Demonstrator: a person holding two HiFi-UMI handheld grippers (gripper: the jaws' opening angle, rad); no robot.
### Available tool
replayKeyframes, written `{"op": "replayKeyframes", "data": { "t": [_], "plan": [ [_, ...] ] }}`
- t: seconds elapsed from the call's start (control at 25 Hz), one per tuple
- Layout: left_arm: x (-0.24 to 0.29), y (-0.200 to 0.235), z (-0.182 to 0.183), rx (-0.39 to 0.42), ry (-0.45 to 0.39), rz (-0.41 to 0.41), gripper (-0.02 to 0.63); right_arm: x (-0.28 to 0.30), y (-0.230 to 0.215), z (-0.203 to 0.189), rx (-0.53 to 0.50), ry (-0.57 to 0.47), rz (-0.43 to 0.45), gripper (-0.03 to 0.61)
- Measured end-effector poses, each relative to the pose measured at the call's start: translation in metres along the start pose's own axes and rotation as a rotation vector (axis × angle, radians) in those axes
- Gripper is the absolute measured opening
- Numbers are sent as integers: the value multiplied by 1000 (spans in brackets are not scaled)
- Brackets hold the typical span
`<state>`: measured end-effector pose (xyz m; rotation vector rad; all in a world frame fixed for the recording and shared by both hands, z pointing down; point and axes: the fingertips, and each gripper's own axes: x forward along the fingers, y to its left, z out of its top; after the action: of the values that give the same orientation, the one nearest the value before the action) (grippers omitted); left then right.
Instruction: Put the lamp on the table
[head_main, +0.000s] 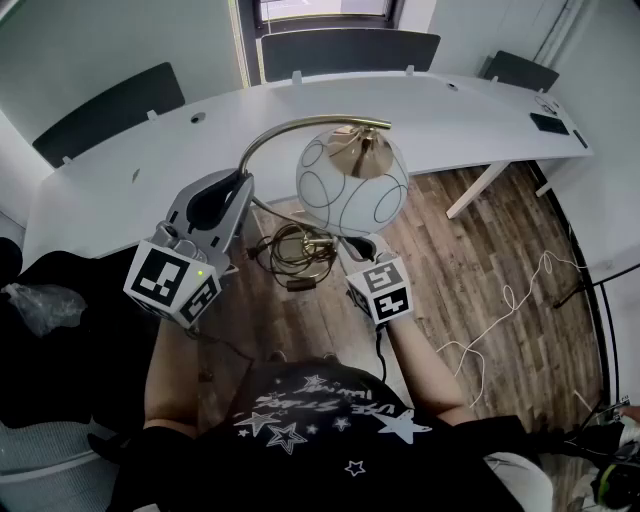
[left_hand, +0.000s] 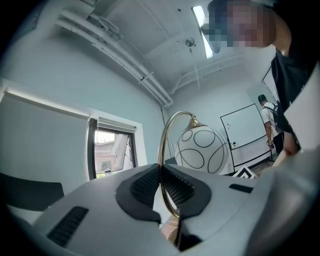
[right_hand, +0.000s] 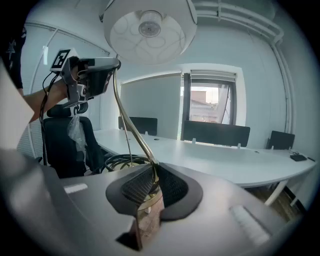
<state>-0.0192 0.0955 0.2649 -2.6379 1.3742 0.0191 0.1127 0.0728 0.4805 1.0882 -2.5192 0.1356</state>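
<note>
White counter (head_main: 450, 120) is curving across the far side of the room, and nothing is standing on its near part. The lamp (head_main: 352, 185) is hanging in the air short of it, above the wooden floor (head_main: 480, 260), its round white shade drooping from an arched brass stem (head_main: 300, 128). The left claw (left_hand: 161, 185) is pinching that stem partway up the arch, pads tight on it. The right claw (right_hand: 150, 186) is clamping the stem's lower end. A coiled cord (head_main: 300, 250) is showing below the shade.
</note>
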Motion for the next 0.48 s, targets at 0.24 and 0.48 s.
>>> {"op": "replayKeyframes", "data": {
  "t": [0.24, 0.48],
  "plan": [
    [-9, 8, -6, 2, 12, -35, 33, 8, 11, -1, 56, -3, -18, 40],
    [-24, 10, -15, -22, 12, -49, 33, 6, 25, -9, 50, 15, -30, 40]
  ]
}}
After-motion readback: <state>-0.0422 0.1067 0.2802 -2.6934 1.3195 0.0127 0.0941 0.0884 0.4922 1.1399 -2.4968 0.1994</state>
